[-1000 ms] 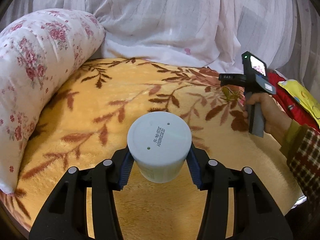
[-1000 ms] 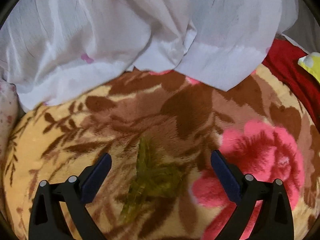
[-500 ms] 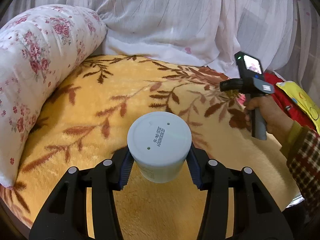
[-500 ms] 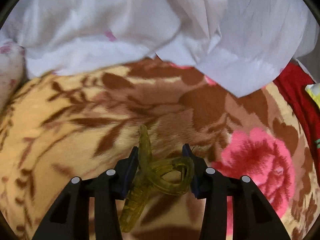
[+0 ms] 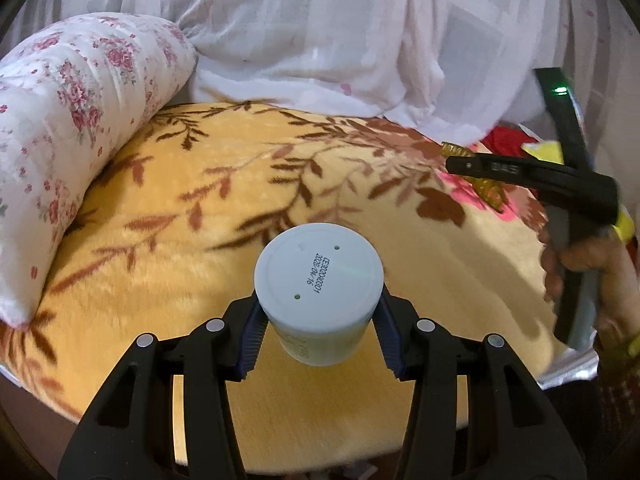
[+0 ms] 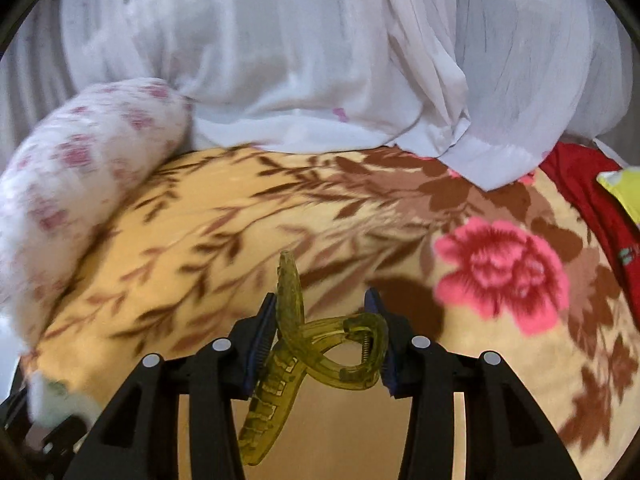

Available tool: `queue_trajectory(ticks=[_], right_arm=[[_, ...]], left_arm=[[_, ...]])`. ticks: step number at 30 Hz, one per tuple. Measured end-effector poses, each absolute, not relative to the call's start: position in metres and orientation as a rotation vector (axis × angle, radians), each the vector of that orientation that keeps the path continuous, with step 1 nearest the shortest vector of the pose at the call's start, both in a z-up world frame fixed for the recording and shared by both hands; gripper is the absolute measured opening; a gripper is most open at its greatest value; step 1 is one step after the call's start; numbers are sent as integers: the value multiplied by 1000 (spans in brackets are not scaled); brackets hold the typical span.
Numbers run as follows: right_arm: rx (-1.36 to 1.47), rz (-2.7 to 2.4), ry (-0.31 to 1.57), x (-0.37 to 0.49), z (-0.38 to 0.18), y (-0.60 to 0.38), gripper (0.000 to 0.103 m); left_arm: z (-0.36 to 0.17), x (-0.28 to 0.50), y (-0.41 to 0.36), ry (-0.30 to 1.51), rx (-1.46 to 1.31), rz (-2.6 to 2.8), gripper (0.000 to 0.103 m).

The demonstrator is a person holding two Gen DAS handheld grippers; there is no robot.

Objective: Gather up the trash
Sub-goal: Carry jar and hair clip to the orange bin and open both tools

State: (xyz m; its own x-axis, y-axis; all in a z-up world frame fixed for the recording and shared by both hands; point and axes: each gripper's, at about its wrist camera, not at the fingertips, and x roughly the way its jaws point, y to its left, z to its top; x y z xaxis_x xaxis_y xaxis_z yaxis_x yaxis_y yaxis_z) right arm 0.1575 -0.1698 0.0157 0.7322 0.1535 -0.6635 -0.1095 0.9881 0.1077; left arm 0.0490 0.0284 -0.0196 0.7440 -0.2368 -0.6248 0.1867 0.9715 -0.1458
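Note:
My left gripper point(image 5: 319, 322) is shut on a white plastic cup point(image 5: 319, 280), held bottom-forward above the yellow floral blanket point(image 5: 200, 208). My right gripper point(image 6: 322, 334) is shut on a translucent yellow-green hair claw clip point(image 6: 316, 340) and holds it lifted above the blanket point(image 6: 200, 240). In the left wrist view the right gripper point(image 5: 464, 166) shows at the right, raised, with the clip point(image 5: 486, 190) hanging from it. The left gripper and cup show blurred at the bottom left of the right wrist view point(image 6: 52, 400).
A floral pillow point(image 5: 68, 120) lies along the left of the bed. White sheer curtain point(image 5: 320, 40) hangs at the back. Red cloth point(image 6: 592, 200) and a yellow item point(image 6: 624, 188) lie at the right edge.
My right gripper closed on the hair clip and lifted it off the blanket, pulling back. My left gripper kept hold of the cup and drew back a little.

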Motion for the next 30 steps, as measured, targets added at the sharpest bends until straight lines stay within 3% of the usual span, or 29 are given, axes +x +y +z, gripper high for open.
queue_trajectory(ticks=[14, 30], right_arm=[[96, 373, 846, -27, -9, -156, 44], [86, 462, 1134, -82, -95, -134, 45]], left_arm=[[-53, -52, 10, 903, -25, -429, 47], [-93, -94, 3, 1065, 14, -486, 47]])
